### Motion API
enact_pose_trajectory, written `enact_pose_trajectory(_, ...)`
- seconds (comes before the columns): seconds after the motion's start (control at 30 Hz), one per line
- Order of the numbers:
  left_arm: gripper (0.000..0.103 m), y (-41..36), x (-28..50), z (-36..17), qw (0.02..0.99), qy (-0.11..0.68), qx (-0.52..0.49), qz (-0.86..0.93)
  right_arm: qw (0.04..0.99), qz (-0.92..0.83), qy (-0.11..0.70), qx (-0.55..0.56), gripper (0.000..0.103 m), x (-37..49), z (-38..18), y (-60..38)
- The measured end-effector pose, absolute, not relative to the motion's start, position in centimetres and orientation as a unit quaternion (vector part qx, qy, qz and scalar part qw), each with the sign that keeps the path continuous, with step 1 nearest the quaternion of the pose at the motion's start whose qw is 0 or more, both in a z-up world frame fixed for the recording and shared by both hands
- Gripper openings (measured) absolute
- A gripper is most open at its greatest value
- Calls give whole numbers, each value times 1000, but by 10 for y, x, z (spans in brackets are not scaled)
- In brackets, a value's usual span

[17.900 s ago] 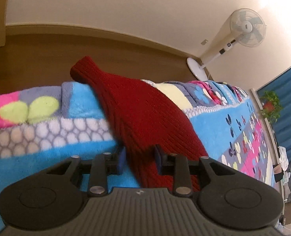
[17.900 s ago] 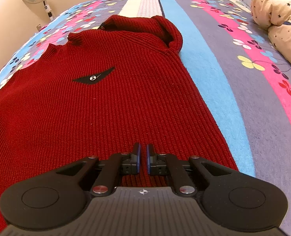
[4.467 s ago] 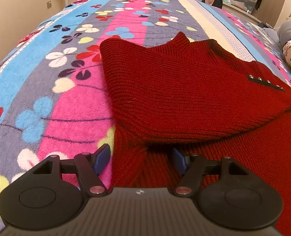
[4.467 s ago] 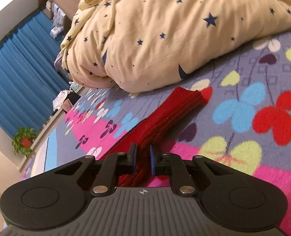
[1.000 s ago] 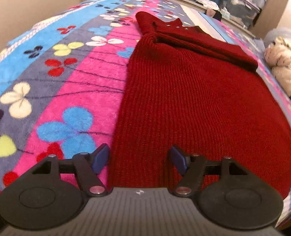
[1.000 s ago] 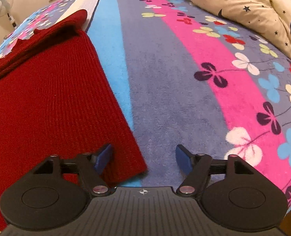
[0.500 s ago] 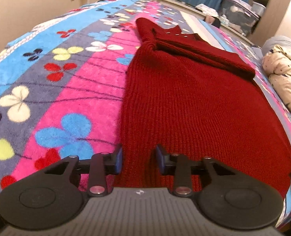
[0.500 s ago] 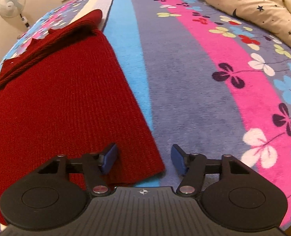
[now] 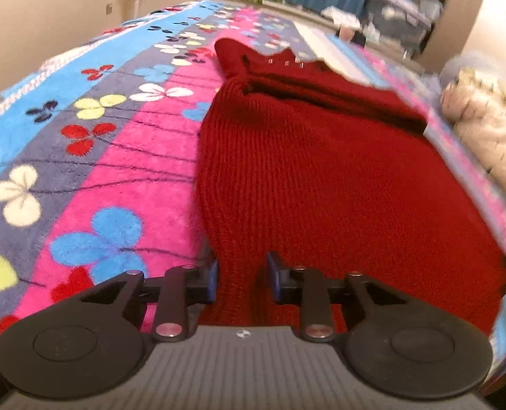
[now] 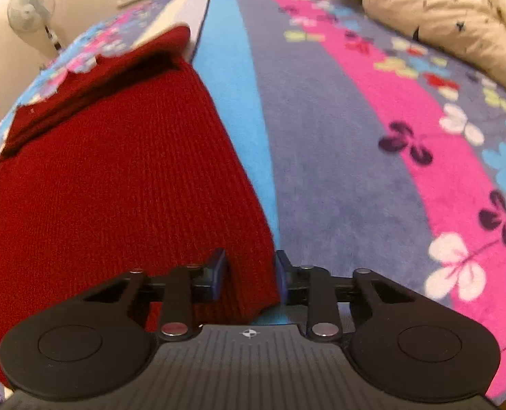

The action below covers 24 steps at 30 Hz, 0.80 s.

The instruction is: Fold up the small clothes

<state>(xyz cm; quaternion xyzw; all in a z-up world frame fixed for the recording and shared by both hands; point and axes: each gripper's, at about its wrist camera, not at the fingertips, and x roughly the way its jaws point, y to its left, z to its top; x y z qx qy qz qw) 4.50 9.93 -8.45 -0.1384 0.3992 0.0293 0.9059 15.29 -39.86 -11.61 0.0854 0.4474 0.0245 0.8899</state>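
Closing on the sweater [image 9: 321, 184] hem: left gripper [image 9: 242, 278], right gripper [image 10: 251, 275].

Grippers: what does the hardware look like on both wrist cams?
Both alike. The left gripper and right gripper have black linkage arms with silver pivot pins, round black discs at each side, blue finger pads, and a ribbed grey body with a small round emblem. No cables, hands or sleeves visible.

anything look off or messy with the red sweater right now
Nothing is damaged or out of place. The red sweater lies flat on the flowered blanket, sleeves folded in at the far end. The left gripper and right gripper are closing on its two near corners.
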Motion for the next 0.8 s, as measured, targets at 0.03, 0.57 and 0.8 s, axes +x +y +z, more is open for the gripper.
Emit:
enact_pose_trajectory(0.03, 32, 104, 44, -83, 905, 393, -160, 23, 894, 28, 439, 89, 20, 152, -113, -399)
enact_pose_trajectory(0.57, 53, 100, 45, -80, 906, 388, -170, 5, 882, 37, 463, 84, 38, 154, -122, -395)
enact_pose_trajectory(0.8, 54, 97, 53, -91, 889, 432, -153, 20, 879, 41, 456, 130, 38, 155, -119, -405)
